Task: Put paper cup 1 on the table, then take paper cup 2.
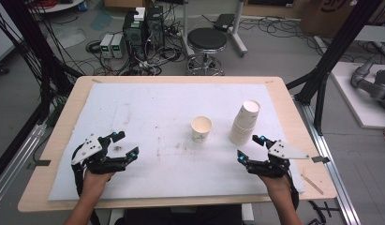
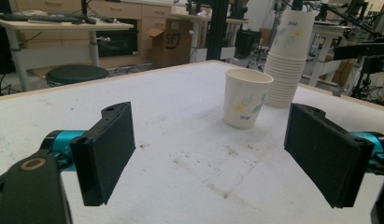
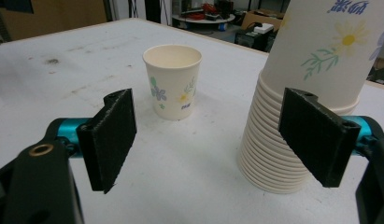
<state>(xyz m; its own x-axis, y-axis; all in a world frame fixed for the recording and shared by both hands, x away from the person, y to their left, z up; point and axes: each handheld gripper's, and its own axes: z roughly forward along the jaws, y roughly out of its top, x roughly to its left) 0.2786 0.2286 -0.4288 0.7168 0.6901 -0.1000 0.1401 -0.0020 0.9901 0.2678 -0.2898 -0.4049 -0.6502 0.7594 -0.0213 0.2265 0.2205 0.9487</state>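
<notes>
Rightward, the upside-down cup stack [image 1: 244,123] stands just ahead of the empty, wide-spread right gripper [image 1: 249,148], the nearer one.

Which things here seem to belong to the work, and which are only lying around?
Probably part of the work:
- single flowered paper cup, upright
- tall stack of flowered paper cups
- left gripper and right gripper, both open

Only lying around:
- round black stool
- grey computer towers on the floor
</notes>
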